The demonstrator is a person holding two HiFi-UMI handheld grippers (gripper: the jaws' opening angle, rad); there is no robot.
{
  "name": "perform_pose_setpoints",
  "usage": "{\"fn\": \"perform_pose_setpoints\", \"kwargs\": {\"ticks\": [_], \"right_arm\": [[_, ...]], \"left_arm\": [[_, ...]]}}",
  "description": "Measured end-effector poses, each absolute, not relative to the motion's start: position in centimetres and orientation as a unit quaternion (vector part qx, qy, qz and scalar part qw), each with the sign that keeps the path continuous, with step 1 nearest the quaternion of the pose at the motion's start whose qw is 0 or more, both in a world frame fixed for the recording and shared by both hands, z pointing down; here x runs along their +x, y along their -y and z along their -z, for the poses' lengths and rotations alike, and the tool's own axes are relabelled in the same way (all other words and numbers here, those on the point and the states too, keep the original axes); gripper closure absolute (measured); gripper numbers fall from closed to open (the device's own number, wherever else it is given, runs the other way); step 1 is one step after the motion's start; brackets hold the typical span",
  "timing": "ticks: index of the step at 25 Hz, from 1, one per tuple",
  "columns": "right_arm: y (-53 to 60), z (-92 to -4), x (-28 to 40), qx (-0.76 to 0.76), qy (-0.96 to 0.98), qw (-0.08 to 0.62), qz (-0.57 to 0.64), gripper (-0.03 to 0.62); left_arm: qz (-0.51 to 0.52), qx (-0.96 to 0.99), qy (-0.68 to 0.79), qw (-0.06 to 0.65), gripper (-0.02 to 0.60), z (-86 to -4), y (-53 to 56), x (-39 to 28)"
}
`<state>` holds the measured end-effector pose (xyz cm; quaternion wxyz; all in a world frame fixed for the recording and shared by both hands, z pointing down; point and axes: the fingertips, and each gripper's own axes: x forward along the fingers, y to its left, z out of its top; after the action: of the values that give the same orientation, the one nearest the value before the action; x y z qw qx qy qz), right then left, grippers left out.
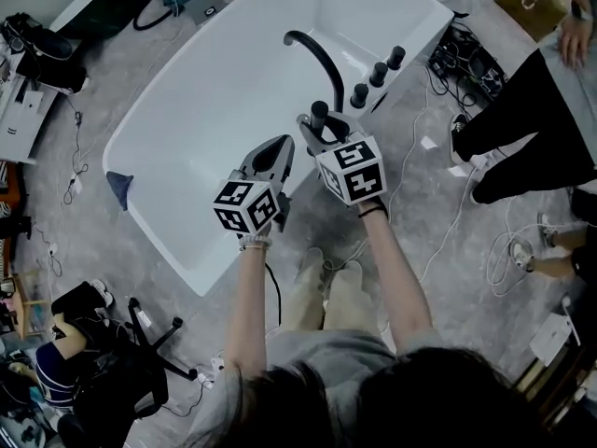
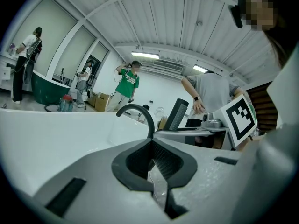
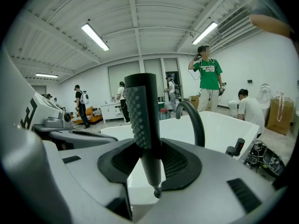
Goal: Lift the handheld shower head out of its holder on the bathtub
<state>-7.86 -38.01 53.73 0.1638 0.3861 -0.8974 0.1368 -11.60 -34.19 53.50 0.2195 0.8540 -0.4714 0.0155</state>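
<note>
Forearms (image 1: 250, 297) outstretched over bathtub (image 1: 187, 110), right tongs (image 3: 149, 160) pinching shower head (image 3: 142, 111), left tongs (image 2: 153, 164) pressed together

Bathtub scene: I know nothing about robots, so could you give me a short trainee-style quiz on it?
1. True or false: the shower head is clamped between the jaws of the right gripper.
2. What colour is the bathtub? A green, B white, C black.
3. Fill in: the left gripper holds ____.
Key: 1 true; 2 B; 3 nothing.
</note>
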Motion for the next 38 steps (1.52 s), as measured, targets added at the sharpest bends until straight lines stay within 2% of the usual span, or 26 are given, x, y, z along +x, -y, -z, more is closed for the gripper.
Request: {"fn": "perform_pose_setpoints", "kwargs": {"ticks": [20,38], "right_arm": [[34.6,-41.8,-5.3,0.415,0.896,0.119,-0.102,0.461],[30.6,-34.6,0.2,0.46,0.881,0.074,-0.082,0.461]], "left_arm": [[-0.009,0.888,0.427,0.169,0.575,-43.6,30.9,-9.7],[0.003,0.923,0.366,0.118,0.575,-36.3,27.8,-5.5]]}}
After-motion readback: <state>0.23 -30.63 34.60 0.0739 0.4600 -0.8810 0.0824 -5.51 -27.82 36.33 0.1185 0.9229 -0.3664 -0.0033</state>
